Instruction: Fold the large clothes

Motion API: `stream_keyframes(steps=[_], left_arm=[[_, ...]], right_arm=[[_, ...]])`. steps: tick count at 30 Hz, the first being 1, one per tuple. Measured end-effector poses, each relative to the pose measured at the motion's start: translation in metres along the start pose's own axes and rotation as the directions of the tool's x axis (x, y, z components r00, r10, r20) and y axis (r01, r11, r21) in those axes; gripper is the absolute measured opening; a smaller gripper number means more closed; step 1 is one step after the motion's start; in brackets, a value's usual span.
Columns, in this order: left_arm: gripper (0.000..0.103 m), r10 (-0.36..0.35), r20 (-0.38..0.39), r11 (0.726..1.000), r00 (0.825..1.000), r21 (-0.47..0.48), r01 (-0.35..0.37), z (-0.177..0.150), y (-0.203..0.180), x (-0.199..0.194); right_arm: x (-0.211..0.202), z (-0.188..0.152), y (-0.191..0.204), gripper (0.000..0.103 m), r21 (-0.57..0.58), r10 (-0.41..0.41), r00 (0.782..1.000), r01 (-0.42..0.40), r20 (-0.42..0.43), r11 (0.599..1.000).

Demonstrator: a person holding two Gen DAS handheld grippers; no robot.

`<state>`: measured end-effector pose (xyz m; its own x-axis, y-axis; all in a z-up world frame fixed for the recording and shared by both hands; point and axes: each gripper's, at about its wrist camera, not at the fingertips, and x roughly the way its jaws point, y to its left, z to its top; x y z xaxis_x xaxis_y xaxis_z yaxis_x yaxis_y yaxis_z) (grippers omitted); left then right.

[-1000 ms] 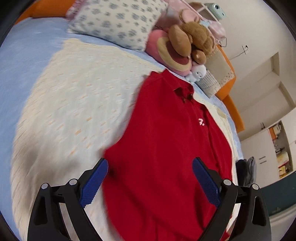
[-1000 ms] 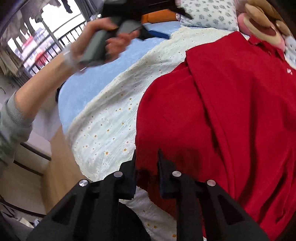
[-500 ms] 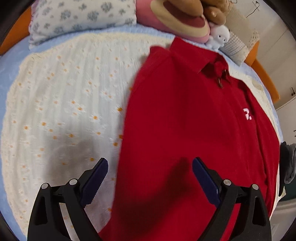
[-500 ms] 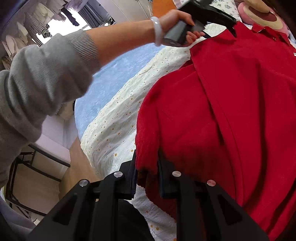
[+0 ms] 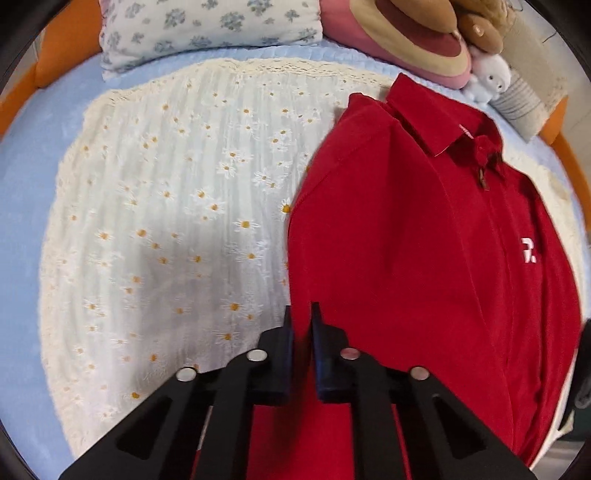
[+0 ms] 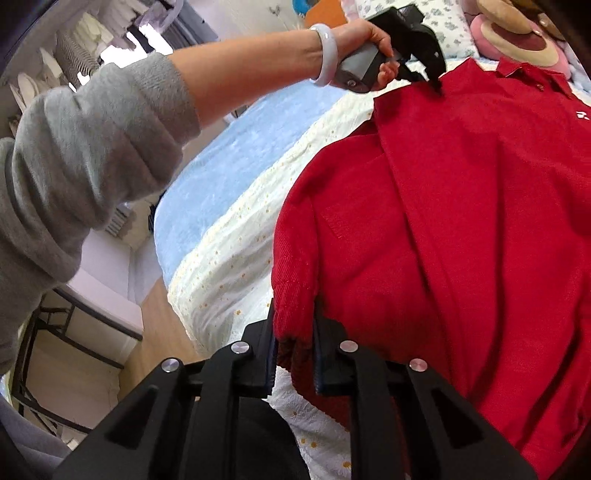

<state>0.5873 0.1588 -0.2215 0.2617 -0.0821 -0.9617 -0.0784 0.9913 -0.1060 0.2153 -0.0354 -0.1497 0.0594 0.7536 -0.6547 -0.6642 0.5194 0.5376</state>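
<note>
While the red polo shirt (image 5: 424, 258) lies front-up on the daisy-print cover (image 5: 166, 221) of the bed, collar at the far end near the floral pillow (image 5: 207, 29) and plush toys (image 5: 417, 33), both of its left-side folded edges are already taken up. The left tool (image 5: 301, 317) has just been closing and is now seen together on the folded edge below the shoulder; in the right wrist view it is confirmed pinching that edge from above, held by a hand (image 6: 365, 44). The right tool (image 6: 293, 325) is clamped on the bunched hem corner at the near end. The fabric is judged soft, light and limp, with a ribbed knit that should not slip between the pads. Sagging between the two holds is to be expected, so the edge is best kept taut. Holds are best placed on doubled edges, seams or hem, not on a single layer.
</note>
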Motion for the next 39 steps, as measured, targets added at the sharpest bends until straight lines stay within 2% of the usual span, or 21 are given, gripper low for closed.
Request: stream_keyframes(steps=[6, 10, 13, 17, 20, 24, 25, 28, 29, 32, 36, 39], left_arm=[[0.011, 0.100, -0.006, 0.990, 0.995, -0.095, -0.100, 0.012, -0.016, -0.034], [0.011, 0.155, 0.008, 0.984, 0.988, -0.091, -0.154, 0.014, -0.036, -0.061], [0.011, 0.170, 0.016, 0.981, 0.985, -0.100, -0.168, 0.013, -0.051, -0.079], [0.011, 0.219, 0.023, 0.974, 0.975, -0.060, -0.218, 0.006, -0.073, -0.094], [0.011, 0.284, 0.034, 0.958, 0.958, -0.054, -0.282, -0.003, -0.072, -0.092], [0.012, 0.278, -0.001, 0.955, 0.961, -0.112, -0.276, -0.004, -0.063, -0.085], [0.012, 0.293, -0.007, 0.951, 0.956, -0.101, -0.292, -0.003, -0.066, -0.084], [0.016, 0.377, -0.045, 0.925, 0.925, -0.030, -0.379, -0.001, -0.078, -0.082], [0.015, 0.385, -0.052, 0.922, 0.922, -0.016, -0.386, 0.000, -0.081, -0.082], [0.014, 0.362, -0.049, 0.932, 0.931, -0.013, -0.363, -0.003, -0.084, -0.085], [0.011, 0.369, -0.051, 0.929, 0.928, 0.011, -0.369, -0.006, -0.090, -0.083], [0.015, 0.384, -0.063, 0.923, 0.921, 0.016, -0.384, -0.006, -0.087, -0.075]], right_arm=[[-0.035, -0.006, -0.023, 0.014, 0.078, 0.041, 0.994, -0.049, 0.099, 0.996], [-0.058, -0.014, -0.033, 0.014, 0.104, 0.053, 0.987, -0.069, 0.151, 0.992], [-0.079, -0.022, -0.040, 0.014, 0.110, 0.059, 0.980, -0.081, 0.191, 0.991], [-0.093, -0.034, -0.053, 0.014, 0.145, 0.044, 0.975, -0.077, 0.219, 0.986], [-0.096, -0.042, -0.054, 0.014, 0.155, 0.047, 0.974, -0.083, 0.220, 0.984], [-0.094, -0.044, -0.055, 0.014, 0.138, 0.048, 0.978, -0.077, 0.205, 0.987], [-0.094, -0.042, -0.056, 0.014, 0.134, 0.047, 0.978, -0.075, 0.205, 0.988], [-0.098, -0.033, -0.060, 0.014, 0.132, 0.052, 0.977, -0.081, 0.208, 0.988], [-0.099, -0.033, -0.059, 0.014, 0.132, 0.054, 0.977, -0.083, 0.208, 0.988], [-0.095, -0.030, -0.053, 0.014, 0.124, 0.052, 0.979, -0.078, 0.198, 0.989], [-0.100, -0.033, -0.054, 0.014, 0.119, 0.045, 0.979, -0.070, 0.200, 0.990], [-0.102, -0.033, -0.055, 0.014, 0.126, 0.044, 0.978, -0.071, 0.206, 0.990]])
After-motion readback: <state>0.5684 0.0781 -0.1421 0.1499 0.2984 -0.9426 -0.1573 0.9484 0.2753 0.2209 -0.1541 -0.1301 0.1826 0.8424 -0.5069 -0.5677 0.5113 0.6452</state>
